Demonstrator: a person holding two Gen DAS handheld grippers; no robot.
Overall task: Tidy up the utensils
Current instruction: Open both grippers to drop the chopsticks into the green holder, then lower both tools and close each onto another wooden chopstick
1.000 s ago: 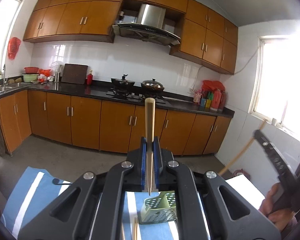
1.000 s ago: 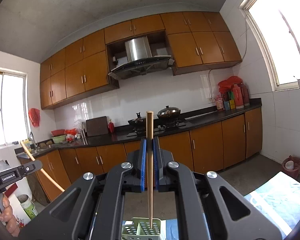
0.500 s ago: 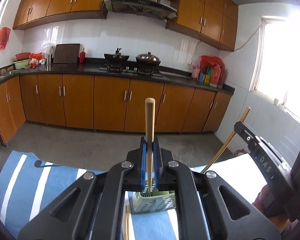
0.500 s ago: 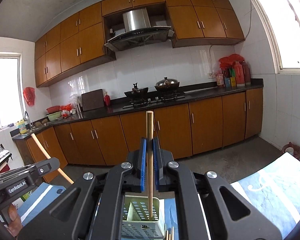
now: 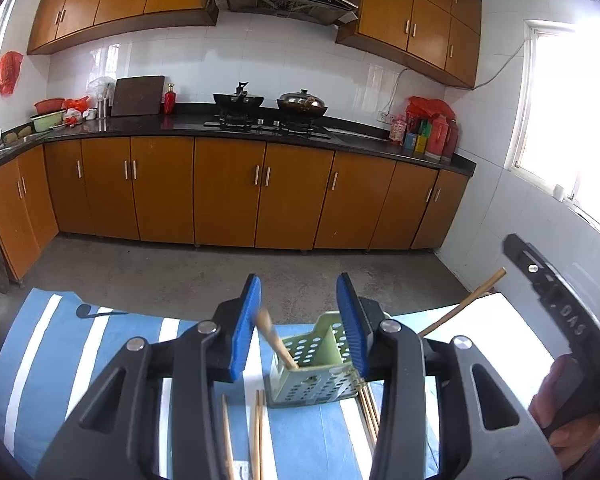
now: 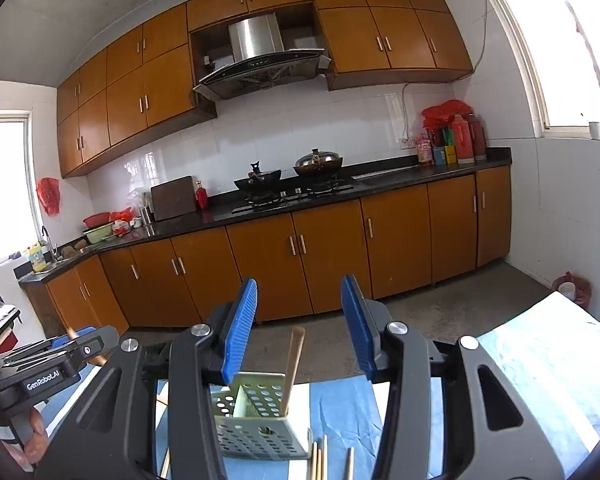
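A green perforated utensil holder (image 5: 320, 376) stands on a blue striped cloth (image 5: 60, 360). My left gripper (image 5: 298, 304) hovers just above it, its jaws opening. A wooden chopstick (image 5: 274, 340), blurred, leans loose between the blue pads with its lower end in the holder. In the right wrist view the holder (image 6: 256, 420) sits below my right gripper (image 6: 300, 308), whose jaws are opening too. Another chopstick (image 6: 292, 368) stands free in the holder between those pads. That second chopstick (image 5: 460, 308) slants out to the right in the left wrist view.
Several loose chopsticks (image 5: 256, 432) lie on the cloth in front of the holder, others (image 6: 318, 460) by its right side. The right gripper's body (image 5: 560, 312) and a hand are at the right edge. Kitchen cabinets (image 5: 228, 192) and bare floor lie beyond the table.
Both grippers came down over the green holder. Each was shut on an upright chopstick; both jaws have now opened and the chopsticks have dropped into the holder.
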